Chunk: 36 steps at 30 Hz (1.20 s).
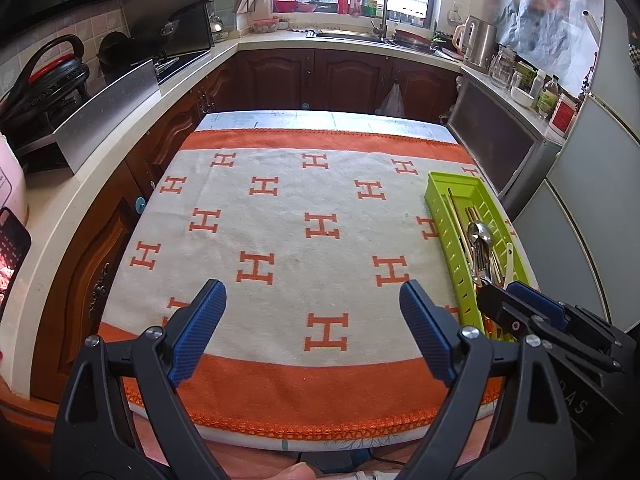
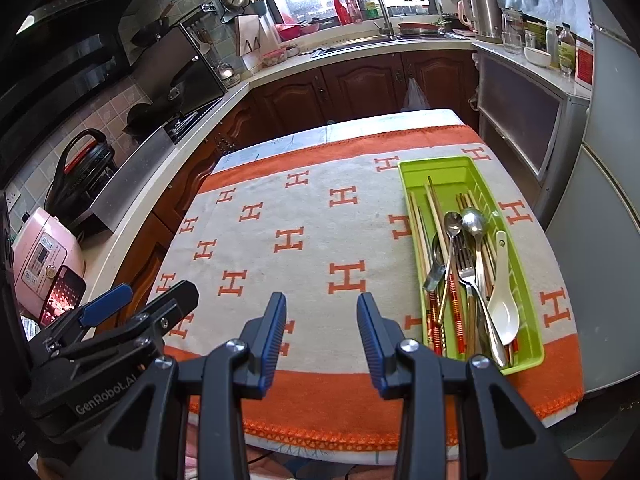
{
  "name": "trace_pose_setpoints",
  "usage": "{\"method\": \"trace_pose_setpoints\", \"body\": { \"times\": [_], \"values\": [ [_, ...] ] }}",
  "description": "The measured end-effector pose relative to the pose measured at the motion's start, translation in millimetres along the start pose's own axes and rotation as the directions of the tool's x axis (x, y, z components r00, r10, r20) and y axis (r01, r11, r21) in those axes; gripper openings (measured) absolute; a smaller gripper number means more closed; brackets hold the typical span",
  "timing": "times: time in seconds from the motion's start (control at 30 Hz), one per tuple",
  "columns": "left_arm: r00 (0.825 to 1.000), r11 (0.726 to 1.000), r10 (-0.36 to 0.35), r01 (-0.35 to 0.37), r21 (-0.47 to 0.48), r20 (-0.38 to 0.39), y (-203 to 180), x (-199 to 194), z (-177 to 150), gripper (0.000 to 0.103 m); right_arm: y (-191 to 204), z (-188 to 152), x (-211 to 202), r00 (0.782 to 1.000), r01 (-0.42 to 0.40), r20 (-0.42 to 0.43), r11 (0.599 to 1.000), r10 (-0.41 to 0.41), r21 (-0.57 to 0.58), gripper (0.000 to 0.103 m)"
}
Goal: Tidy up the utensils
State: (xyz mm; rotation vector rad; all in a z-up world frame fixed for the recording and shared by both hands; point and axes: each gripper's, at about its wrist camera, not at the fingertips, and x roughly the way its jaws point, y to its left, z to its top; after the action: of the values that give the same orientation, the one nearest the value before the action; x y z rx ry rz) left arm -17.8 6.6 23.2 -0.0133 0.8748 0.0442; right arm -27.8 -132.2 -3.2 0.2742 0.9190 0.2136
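Note:
A lime-green utensil tray (image 2: 532,320) lies along the right side of the H-patterned orange and white cloth (image 2: 304,216). It holds chopsticks (image 2: 416,232), metal spoons (image 2: 474,220), a fork (image 2: 466,272) and a white ceramic spoon (image 2: 504,304). My right gripper (image 2: 322,298) hovers open over the cloth left of the tray's near end, with nothing between its blue pads. My left gripper (image 1: 312,286) is spread wide open and empty above the cloth's near middle. In the left wrist view the tray (image 1: 436,196) sits at the right, its near end hidden behind my right gripper (image 1: 502,290).
Wooden cabinets and a pale counter wrap around the table on the left and at the back. A pink rice cooker (image 2: 40,256) and a phone (image 2: 64,292) stand on the left counter. A grey fridge (image 2: 600,200) rises close beside the table's right edge.

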Motion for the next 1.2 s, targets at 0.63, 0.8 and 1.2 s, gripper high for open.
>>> {"method": "trace_pose_setpoints", "body": {
  "times": [0.63, 0.8, 1.2],
  "values": [
    [1.000, 1.000, 0.021, -0.021, -0.023, 0.017, 16.8, -3.4, -5.0, 0.087, 12.9, -3.0, 1.2, 1.000, 0.005, 0.006, 1.000, -0.005, -0.009, 0.037],
    [1.000, 0.999, 0.024, -0.024, -0.025, 0.015, 17.9, -2.7, -5.9, 0.087, 15.1, -3.7, 2.3, 1.000, 0.003, 0.002, 1.000, -0.003, -0.007, 0.037],
    [1.000, 0.999, 0.028, -0.027, -0.026, 0.014, 18.7, -0.8, -6.5, 0.087, 19.3, -5.1, 6.9, 1.000, 0.002, -0.003, 1.000, -0.002, -0.003, 0.037]
  ]
}}
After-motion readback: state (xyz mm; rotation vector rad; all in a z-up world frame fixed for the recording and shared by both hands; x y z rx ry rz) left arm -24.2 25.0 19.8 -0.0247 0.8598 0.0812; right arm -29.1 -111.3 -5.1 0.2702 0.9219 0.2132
